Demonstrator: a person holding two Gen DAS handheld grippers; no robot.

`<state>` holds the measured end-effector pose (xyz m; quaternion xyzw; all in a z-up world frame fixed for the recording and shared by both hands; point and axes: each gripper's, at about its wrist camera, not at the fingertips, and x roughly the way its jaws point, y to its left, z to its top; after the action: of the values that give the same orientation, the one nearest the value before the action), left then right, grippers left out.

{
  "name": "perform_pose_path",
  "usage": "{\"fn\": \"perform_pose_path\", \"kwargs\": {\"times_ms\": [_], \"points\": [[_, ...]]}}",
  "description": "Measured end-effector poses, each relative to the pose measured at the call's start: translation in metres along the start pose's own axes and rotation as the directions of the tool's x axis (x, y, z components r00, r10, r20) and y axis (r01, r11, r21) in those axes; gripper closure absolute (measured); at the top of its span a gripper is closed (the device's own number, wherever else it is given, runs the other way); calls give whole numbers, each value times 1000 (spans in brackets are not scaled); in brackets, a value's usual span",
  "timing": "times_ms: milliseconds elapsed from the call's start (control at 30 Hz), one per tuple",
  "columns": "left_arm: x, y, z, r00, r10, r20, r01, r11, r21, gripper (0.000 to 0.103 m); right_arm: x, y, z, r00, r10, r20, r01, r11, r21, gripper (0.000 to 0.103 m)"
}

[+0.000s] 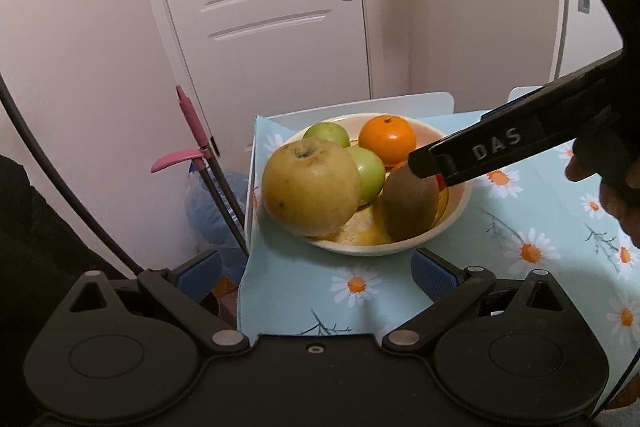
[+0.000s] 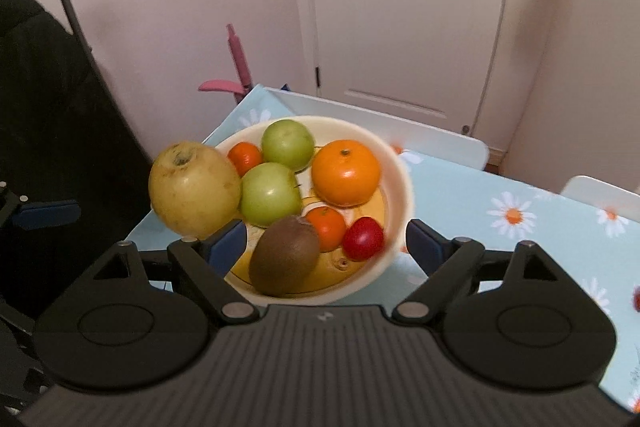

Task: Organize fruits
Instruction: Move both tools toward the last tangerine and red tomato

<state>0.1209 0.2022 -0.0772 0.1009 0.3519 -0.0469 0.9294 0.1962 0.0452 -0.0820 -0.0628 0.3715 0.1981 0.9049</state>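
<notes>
1. Spread wide, nothing pinched: left gripper (image 1: pixel 316 267), its blue pads low in the left wrist view on either side of the near rim of the cream ceramic bowl (image 1: pixel 456 211) at mid-frame.
2. Also spread and holding nothing: right gripper (image 2: pixel 324 241), blue pads flanking the same bowl (image 2: pixel 400 163) from above at centre of the right wrist view; probably hovering to pick or settle a fruit.
3. Gathered in the bowl: large yellow-brown pear-like fruit (image 1: pixel 310 187) perched over the left rim, likely because no room is left inside; brown fuzzy kiwi (image 1: pixel 408 205) leaning on the near wall; two green apples (image 1: pixel 368 173) behind; big orange mandarin (image 1: pixel 387 139) at the back.
4. Under everything, a light-blue daisy-print tablecloth (image 1: pixel 520 211).
5. Only in the right wrist view: small red tomato-like fruit (image 2: pixel 363 238) and two small mandarins (image 2: pixel 326 227) on the bowl floor, nearly all hidden behind the kiwi and the other tool in the left view.
6. Only in the left wrist view: the right gripper's black finger marked "DAS", slanting in from the upper right over the kiwi; contact with it cannot be told.
</notes>
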Motion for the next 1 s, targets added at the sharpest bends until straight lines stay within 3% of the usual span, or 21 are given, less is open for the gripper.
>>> {"fn": "perform_pose_path", "kwargs": {"times_ms": [467, 700, 1000], "points": [[-17, -27, 32, 997, -61, 54, 58, 997, 45, 0, -68, -52, -5, 995, -83, 58, 78, 993, 87, 1], [-28, -63, 55, 996, -54, 73, 52, 998, 34, 0, -101, -114, -20, 989, -117, 88, 108, 989, 105, 1], [-32, -144, 90, 995, -67, 77, 65, 998, 27, 0, -138, -212, -44, 982, -165, 95, 159, 985, 65, 1]]}}
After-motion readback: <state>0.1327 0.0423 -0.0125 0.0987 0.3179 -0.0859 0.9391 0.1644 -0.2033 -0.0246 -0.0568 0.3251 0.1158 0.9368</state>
